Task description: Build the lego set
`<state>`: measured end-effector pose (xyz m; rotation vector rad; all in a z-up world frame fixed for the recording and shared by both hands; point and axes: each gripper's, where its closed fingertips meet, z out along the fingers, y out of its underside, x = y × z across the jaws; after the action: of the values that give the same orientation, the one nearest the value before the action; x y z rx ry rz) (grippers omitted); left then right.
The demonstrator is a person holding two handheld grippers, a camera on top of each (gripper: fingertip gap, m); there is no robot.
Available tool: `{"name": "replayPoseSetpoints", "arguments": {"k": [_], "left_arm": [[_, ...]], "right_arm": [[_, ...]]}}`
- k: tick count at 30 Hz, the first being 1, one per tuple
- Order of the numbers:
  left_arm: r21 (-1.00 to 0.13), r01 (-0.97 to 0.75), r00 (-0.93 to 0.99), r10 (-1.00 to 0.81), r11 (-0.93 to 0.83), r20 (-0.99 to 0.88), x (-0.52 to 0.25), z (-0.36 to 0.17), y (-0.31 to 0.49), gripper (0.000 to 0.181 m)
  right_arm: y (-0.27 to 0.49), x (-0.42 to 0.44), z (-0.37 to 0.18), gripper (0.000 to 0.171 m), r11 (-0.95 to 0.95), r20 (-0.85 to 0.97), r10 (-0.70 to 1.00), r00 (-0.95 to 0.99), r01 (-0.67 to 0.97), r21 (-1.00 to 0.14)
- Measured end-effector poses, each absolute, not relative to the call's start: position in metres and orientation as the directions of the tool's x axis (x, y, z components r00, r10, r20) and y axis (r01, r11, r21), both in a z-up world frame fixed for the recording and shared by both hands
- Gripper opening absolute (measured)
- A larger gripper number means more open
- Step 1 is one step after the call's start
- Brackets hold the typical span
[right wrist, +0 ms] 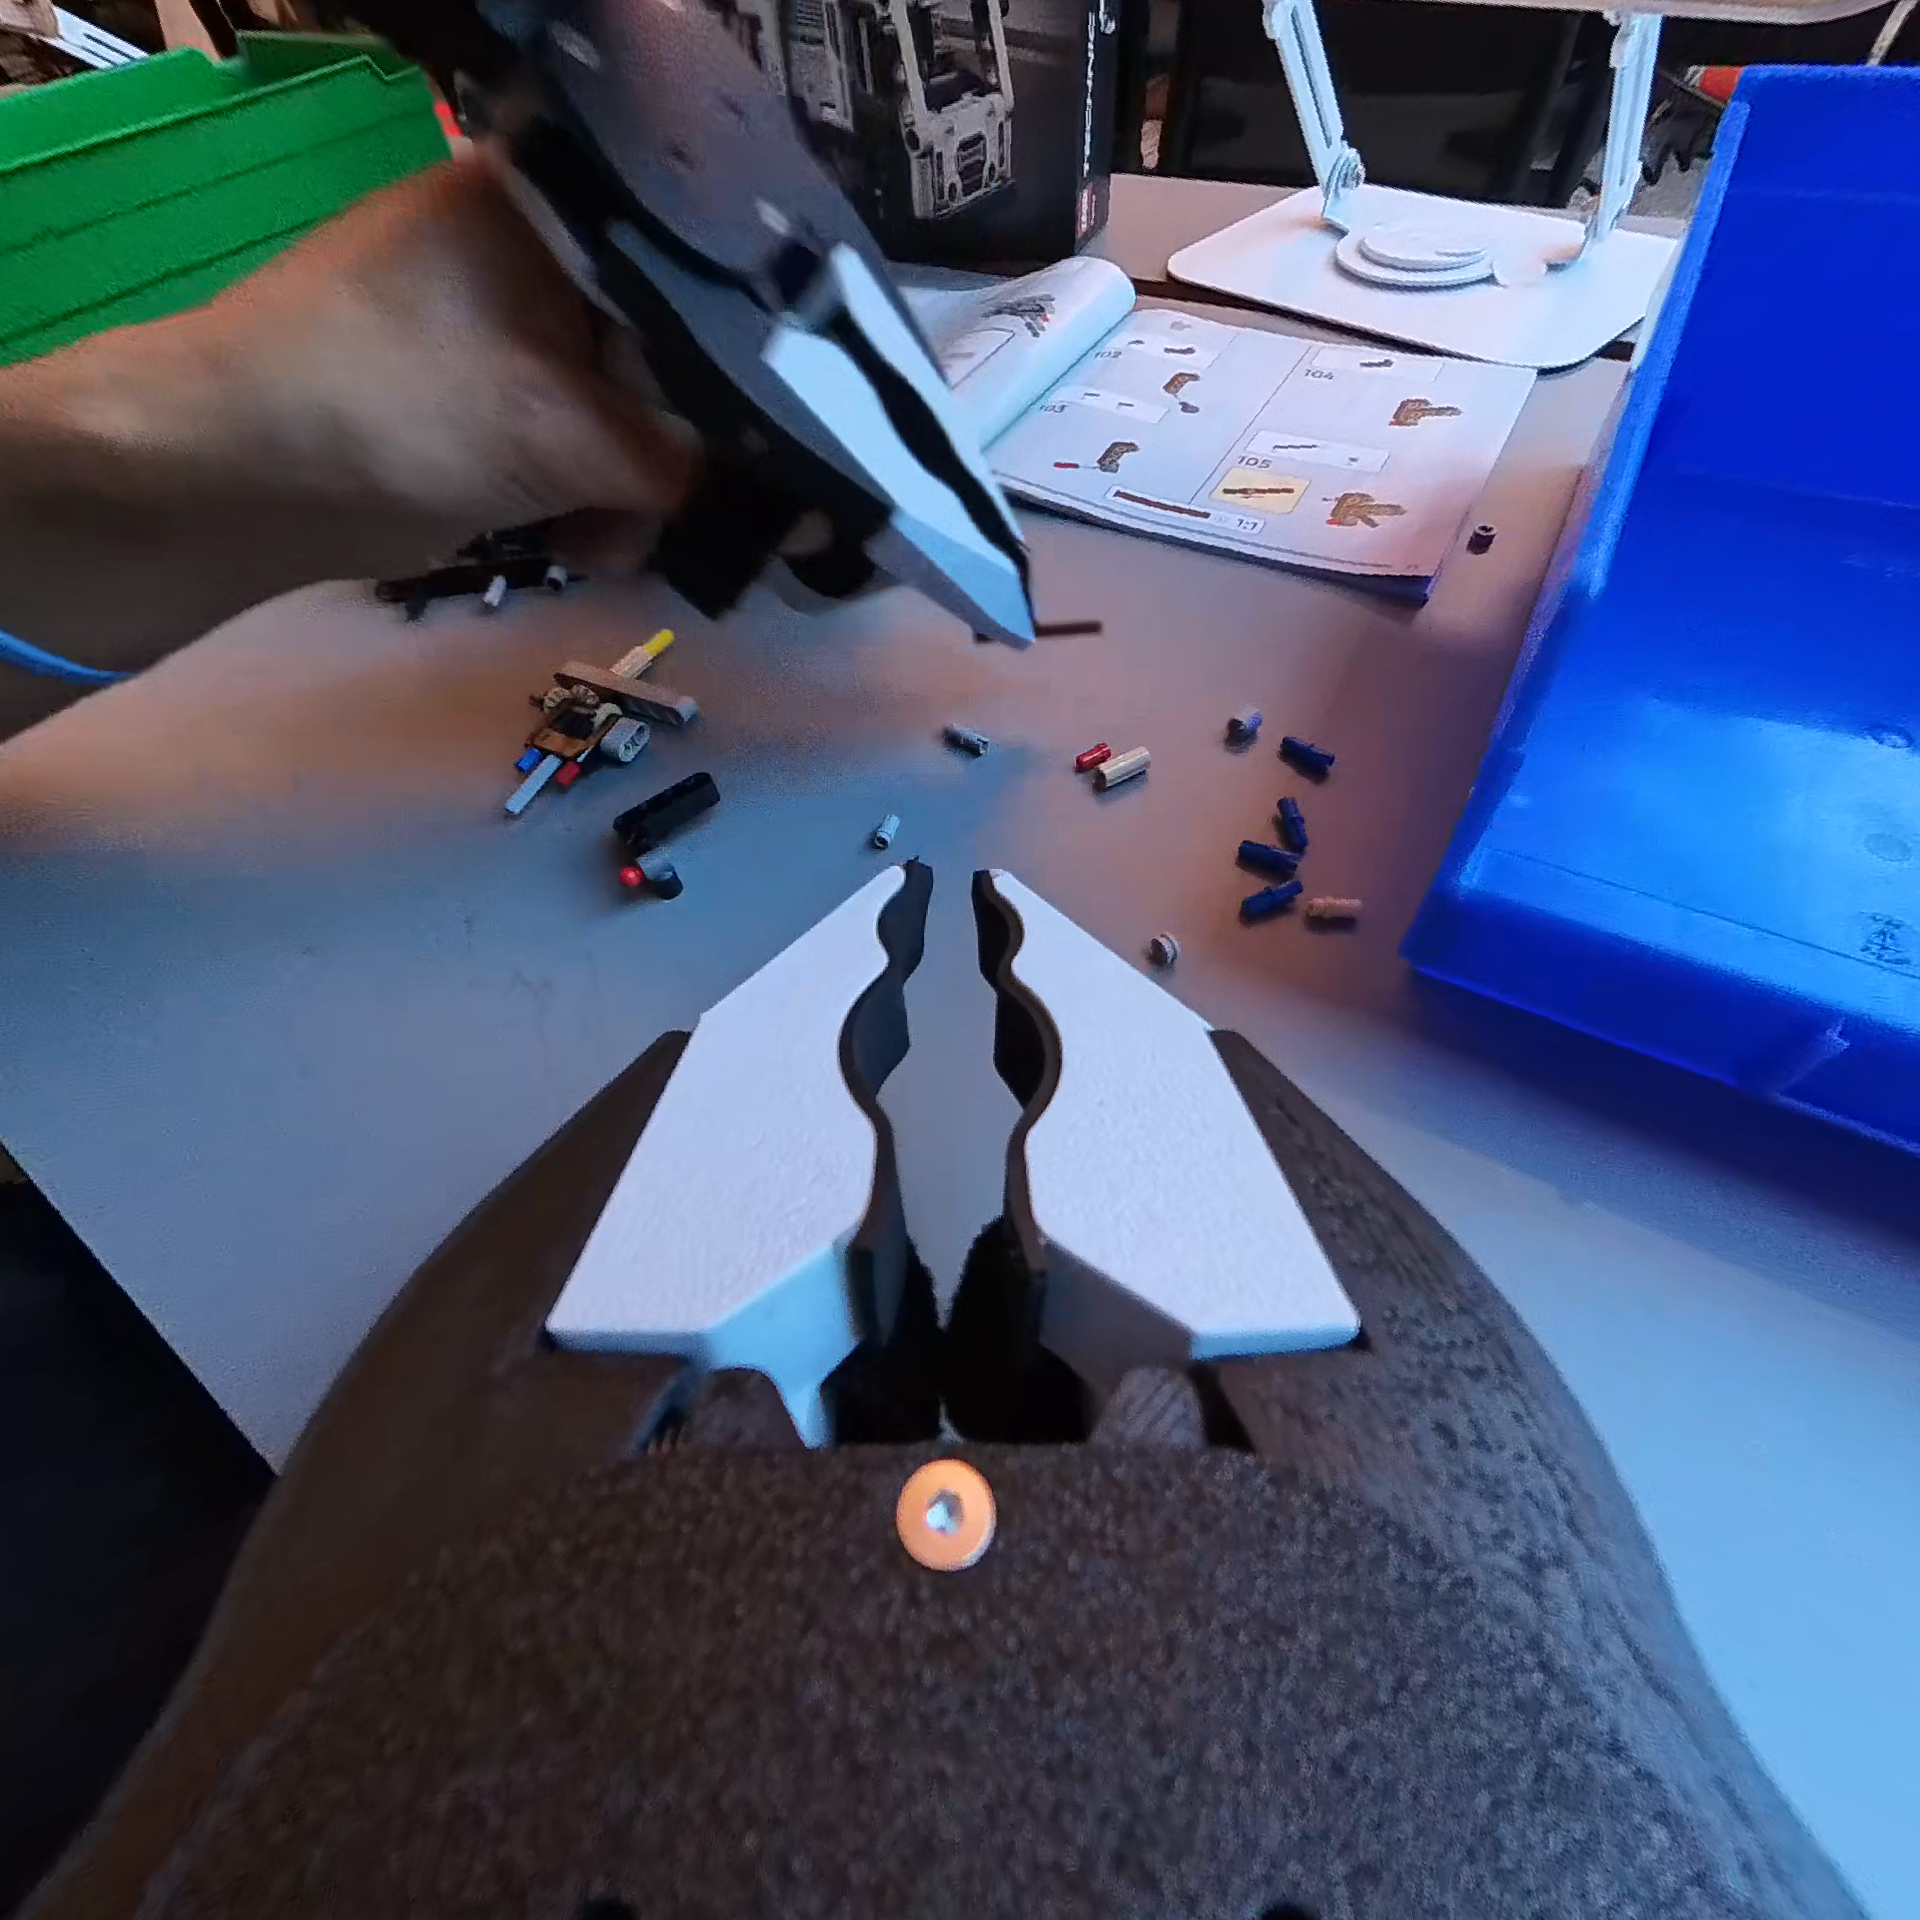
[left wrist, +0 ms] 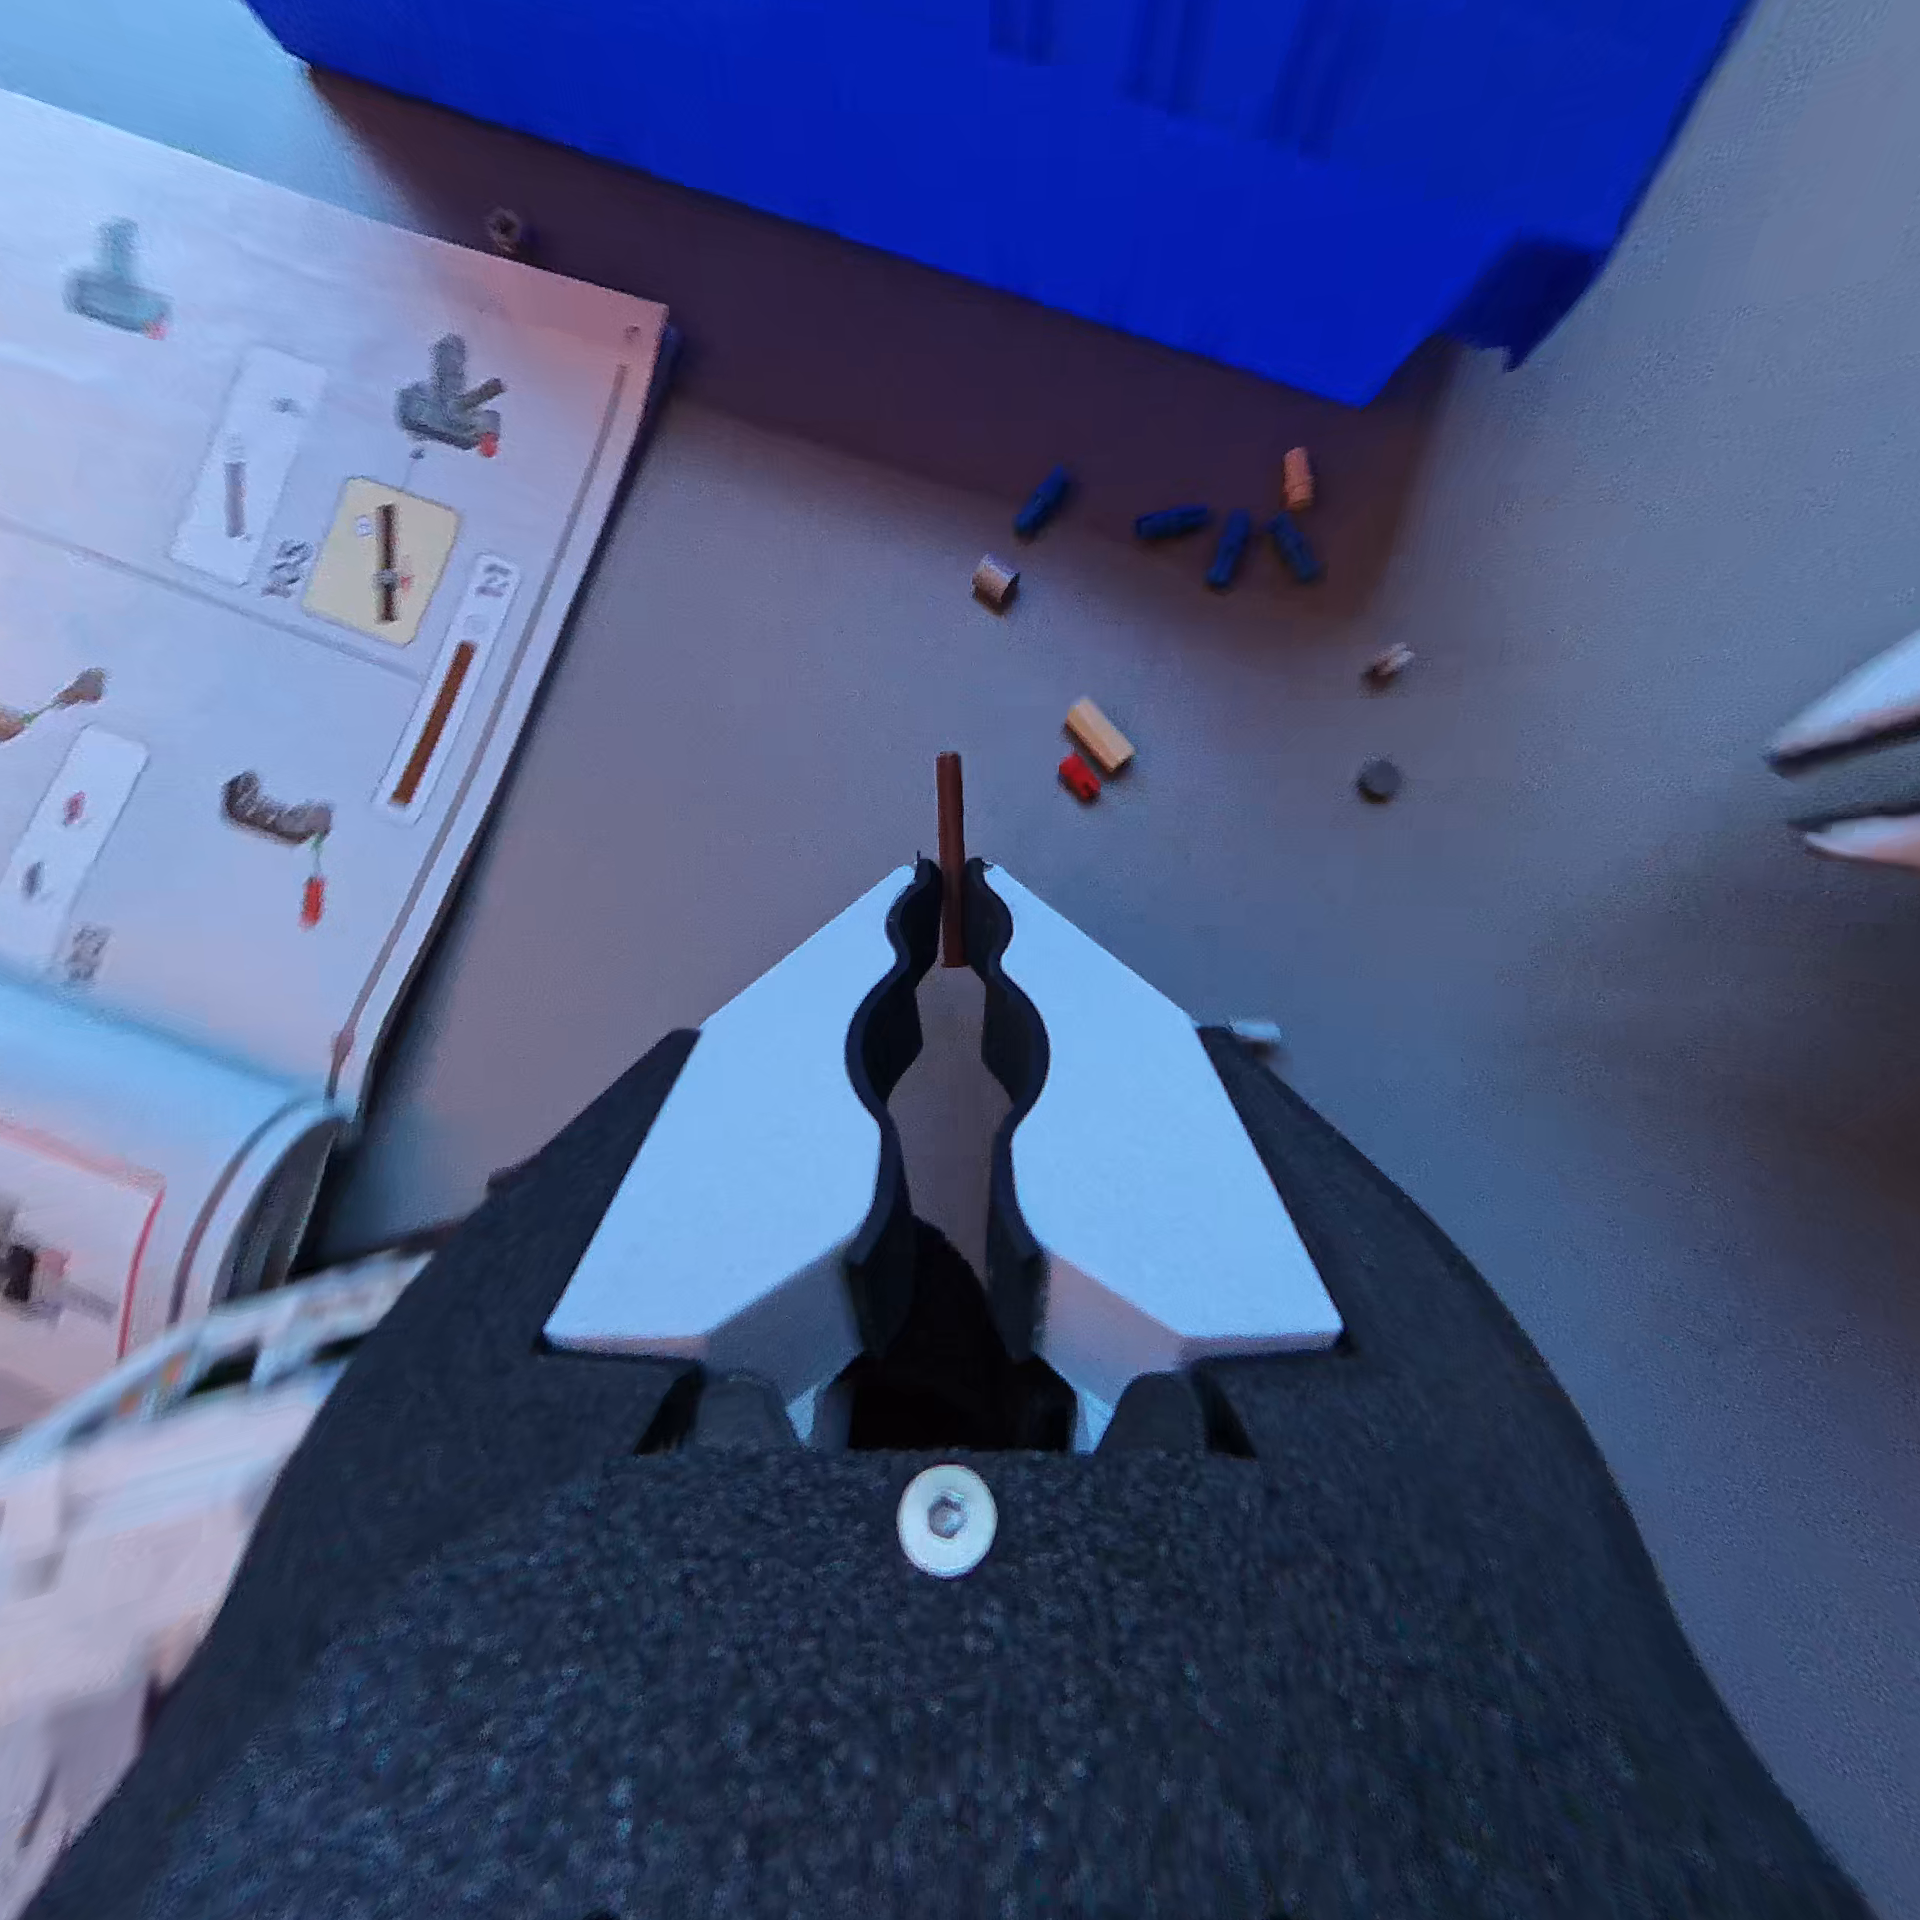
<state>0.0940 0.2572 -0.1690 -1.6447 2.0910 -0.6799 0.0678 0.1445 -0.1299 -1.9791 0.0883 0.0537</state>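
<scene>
My left gripper [left wrist: 950, 868] is shut on a thin brown axle [left wrist: 949, 821] that sticks out past its tips, held above the grey table. In the right wrist view the left gripper [right wrist: 1013, 623] shows from the side with the brown axle [right wrist: 1070, 628] poking out to the right. My right gripper [right wrist: 951, 871] hangs low over the table with a narrow gap between its tips and nothing in it. Its fingertips [left wrist: 1860, 748] show at the right edge of the left wrist view. A small part-built assembly [right wrist: 592, 722] lies on the table to the left.
The open instruction booklet [left wrist: 260, 582] [right wrist: 1268, 436] lies at the back. A blue bin [left wrist: 1039, 156] [right wrist: 1714, 623] stands on the right, a green bin [right wrist: 187, 177] back left. Loose blue pins [right wrist: 1283, 847], a tan pin [right wrist: 1120, 767], a red piece [right wrist: 1091, 755] and black pieces [right wrist: 665, 810] are scattered. My hands' fingertips stand some 12 cm from each other. My left tips are roughly 4 cm from the red piece [right wrist: 1091, 755]. My left wrist view [left wrist: 1067, 777] looks at it from another angle.
</scene>
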Motion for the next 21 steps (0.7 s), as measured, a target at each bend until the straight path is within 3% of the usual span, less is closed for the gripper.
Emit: {"name": "replayPoseSetpoints", "arguments": {"k": [6, 13, 21], "left_arm": [[-0.699, -0.713, -0.148, -0.986, 0.052, 0.077, 0.009, -0.124, 0.259, 0.002], [-0.608, -0.794, -0.088, -0.991, 0.006, 0.104, -0.087, -0.168, 0.254, 0.002], [-0.587, -0.808, -0.137, -0.986, 0.053, 0.099, -0.102, -0.19, 0.246, 0.002]], "right_arm": [[0.15, 0.063, -0.132, 0.008, -0.402, -0.084, -0.021, 0.996, -0.085, -0.912], [0.166, 0.065, -0.142, 0.008, -0.457, -0.054, -0.05, 0.997, -0.071, -0.886], [0.183, 0.09, -0.15, 0.009, -0.513, -0.044, -0.174, 0.984, -0.129, -0.849]]}}
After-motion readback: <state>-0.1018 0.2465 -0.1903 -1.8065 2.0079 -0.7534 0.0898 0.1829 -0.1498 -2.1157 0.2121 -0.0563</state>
